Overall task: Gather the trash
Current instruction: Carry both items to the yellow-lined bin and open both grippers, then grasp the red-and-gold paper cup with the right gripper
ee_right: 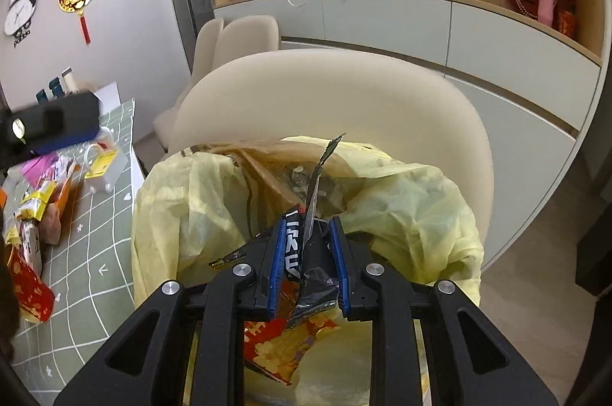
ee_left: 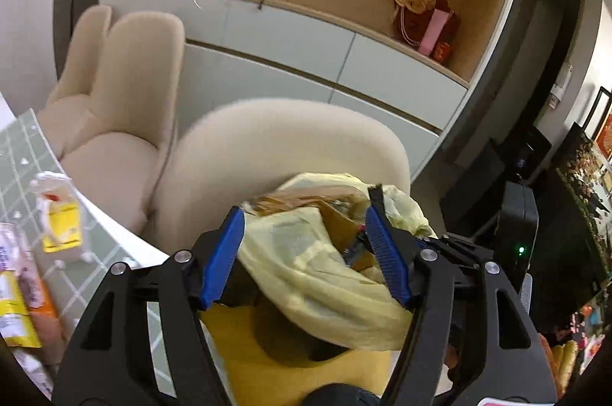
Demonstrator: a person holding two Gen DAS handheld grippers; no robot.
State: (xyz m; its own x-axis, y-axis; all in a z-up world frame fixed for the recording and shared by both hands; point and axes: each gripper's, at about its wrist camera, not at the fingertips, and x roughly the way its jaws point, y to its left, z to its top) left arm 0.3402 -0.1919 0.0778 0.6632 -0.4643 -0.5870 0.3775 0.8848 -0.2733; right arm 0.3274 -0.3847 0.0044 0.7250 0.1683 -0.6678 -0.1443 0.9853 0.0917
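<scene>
Wrapper (ee_right: 306,253) clenched in right gripper (ee_right: 308,264) — over, seemingly, yellow bag (ee_right: 401,207) — left gripper (ee_left: 306,253) released

The bottom of the yellow trash bag (ee_right: 401,211) is hidden behind the right gripper (ee_right: 310,264) at the lower edge of the right wrist view, and the black wrapper (ee_right: 306,253) clamped there is too crumpled for its print to be read. What lies deep inside the bag stays dark and unclear. At the far left of the left wrist view, the packets (ee_left: 15,306) on the green tablecloth (ee_left: 23,142) are blurred and cut off by the frame, and the left gripper (ee_left: 306,253) covers part of the bag's near fold.
</scene>
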